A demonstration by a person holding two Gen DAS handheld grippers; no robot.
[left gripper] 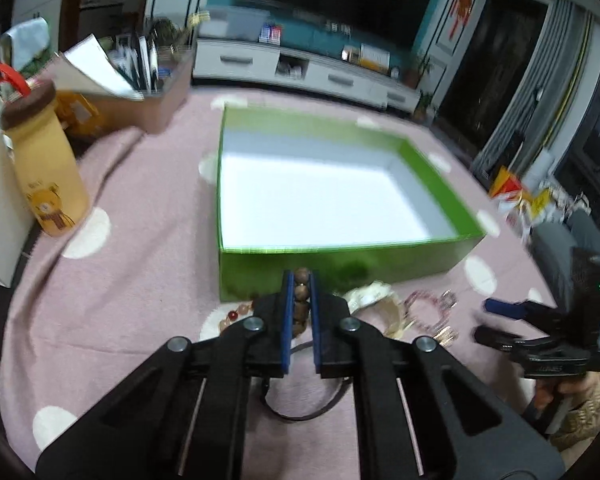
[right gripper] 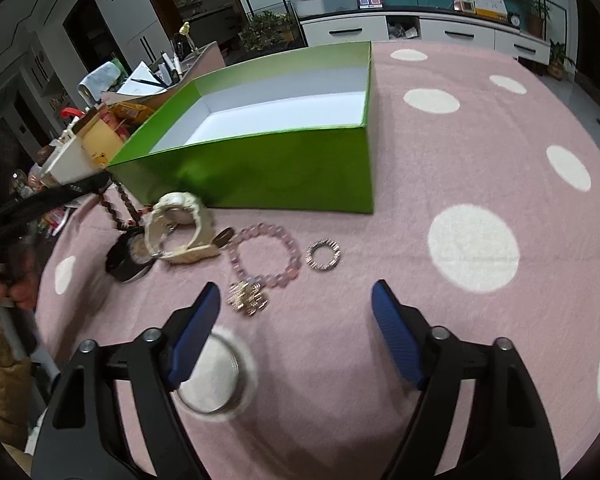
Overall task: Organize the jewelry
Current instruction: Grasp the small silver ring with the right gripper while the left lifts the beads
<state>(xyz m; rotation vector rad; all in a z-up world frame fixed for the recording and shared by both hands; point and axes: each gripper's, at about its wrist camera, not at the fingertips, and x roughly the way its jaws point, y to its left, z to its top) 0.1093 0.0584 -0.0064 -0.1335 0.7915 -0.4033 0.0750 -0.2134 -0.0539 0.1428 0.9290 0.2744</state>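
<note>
Wooden beads point(left gripper: 301, 296) sit pinched in my left claw point(left gripper: 300, 280), just short of the green box point(left gripper: 340, 264). Strung loosely, they'll swing, so gripping mid-strand seems right. My right claw point(right gripper: 296, 304) hangs spread above the pink bracelet point(right gripper: 265, 256) on the surface point(right gripper: 460, 152).

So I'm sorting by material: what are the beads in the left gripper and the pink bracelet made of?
Beads in the left gripper: likely wood, matte brown and grainy. Pink bead bracelet: translucent, glossy, so glass or quartz, possibly plastic.

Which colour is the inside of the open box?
White inside the box, green outside; the right wrist view shows it best.
</note>
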